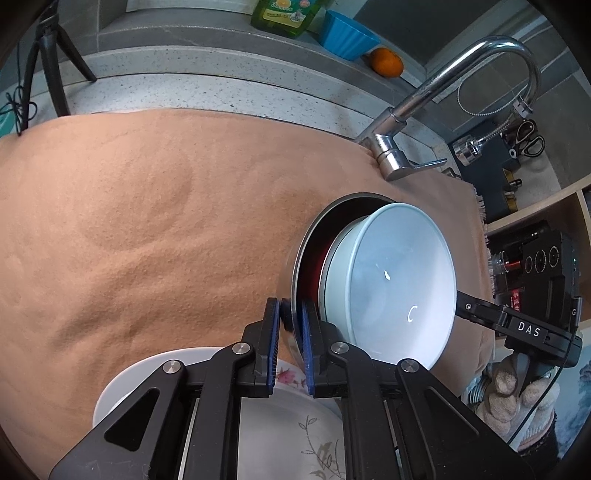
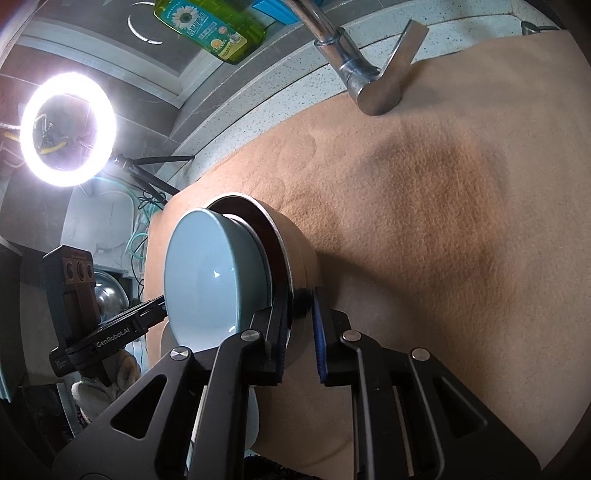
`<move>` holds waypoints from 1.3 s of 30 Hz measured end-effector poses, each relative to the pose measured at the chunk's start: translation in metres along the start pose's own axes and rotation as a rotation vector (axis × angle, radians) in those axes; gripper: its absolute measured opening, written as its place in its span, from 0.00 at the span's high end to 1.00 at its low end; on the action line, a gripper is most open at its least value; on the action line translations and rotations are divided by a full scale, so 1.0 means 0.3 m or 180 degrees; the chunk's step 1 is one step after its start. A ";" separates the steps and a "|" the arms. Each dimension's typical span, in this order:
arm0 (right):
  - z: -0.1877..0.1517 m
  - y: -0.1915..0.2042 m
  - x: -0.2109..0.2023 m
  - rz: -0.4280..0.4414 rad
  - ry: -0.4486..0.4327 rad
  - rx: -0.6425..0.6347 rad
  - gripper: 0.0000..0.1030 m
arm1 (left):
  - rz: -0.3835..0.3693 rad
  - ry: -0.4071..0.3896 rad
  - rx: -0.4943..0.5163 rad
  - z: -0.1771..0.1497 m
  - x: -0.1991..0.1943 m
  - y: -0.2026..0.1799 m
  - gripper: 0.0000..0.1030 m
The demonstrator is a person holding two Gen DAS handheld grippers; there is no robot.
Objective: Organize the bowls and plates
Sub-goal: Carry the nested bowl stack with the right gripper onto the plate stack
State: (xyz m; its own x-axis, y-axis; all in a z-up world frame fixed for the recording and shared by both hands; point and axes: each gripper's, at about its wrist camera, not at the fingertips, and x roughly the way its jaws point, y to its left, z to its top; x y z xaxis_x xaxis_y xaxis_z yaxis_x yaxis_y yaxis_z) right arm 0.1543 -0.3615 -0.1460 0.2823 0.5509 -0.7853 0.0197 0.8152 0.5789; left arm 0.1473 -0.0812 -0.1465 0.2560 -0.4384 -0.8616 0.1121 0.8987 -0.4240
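I log the work surface as a speckled stone counter (image 1: 207, 86) draped with a tan fleecy cloth (image 1: 147, 221), its fringed edge hanging at the sink side beside a chrome faucet (image 1: 402, 147) mounted on the stone. On the cloth I see a white plate (image 1: 155, 369) at the near edge, with a floral plate (image 1: 288, 424) overlapping it. On the ledge behind I count a green detergent bottle (image 1: 284, 14), a blue ribbed bowl (image 1: 347, 35), an orange (image 1: 386, 62) and a black tripod (image 1: 55, 66).
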 end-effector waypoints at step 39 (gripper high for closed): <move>-0.294 0.367 -0.066 0.0102 -0.0057 -0.0350 0.87 | 0.0097 -0.0252 0.0086 -0.250 -0.363 0.130 0.91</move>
State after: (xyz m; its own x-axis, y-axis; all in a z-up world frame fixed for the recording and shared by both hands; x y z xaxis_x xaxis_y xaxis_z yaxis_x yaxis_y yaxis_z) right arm 0.0664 -0.2670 -0.0859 0.2982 0.5746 -0.7622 -0.0947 0.8124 0.5754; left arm 0.0518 0.0006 -0.0900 0.3346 -0.4095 -0.8488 0.1287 0.9121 -0.3893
